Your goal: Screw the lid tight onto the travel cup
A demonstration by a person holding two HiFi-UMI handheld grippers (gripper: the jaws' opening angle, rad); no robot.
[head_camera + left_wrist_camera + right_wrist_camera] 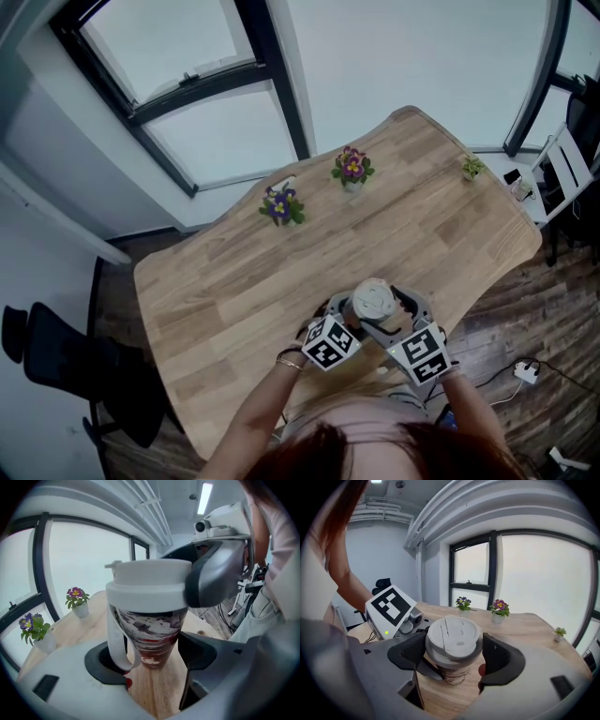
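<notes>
We hold travel cup (151, 632) low down in left gripper (152, 660), jaws pressed on its sides. Our right gripper (453, 654) squeezes white lid (453, 637) on cup top. Cup near front edge of wooden table (244, 272).

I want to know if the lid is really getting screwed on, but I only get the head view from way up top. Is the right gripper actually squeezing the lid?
Observer: Yes. In the right gripper view, the right gripper has one jaw pressed against each side of the lid.
Operator: And the other gripper? I can't see anything under the lid.
Observer: The left gripper has its jaws round the narrow bottom part of the travel cup, well below the lid. A white strap hangs from the lid and hides whether the jaw behind it touches.
</notes>
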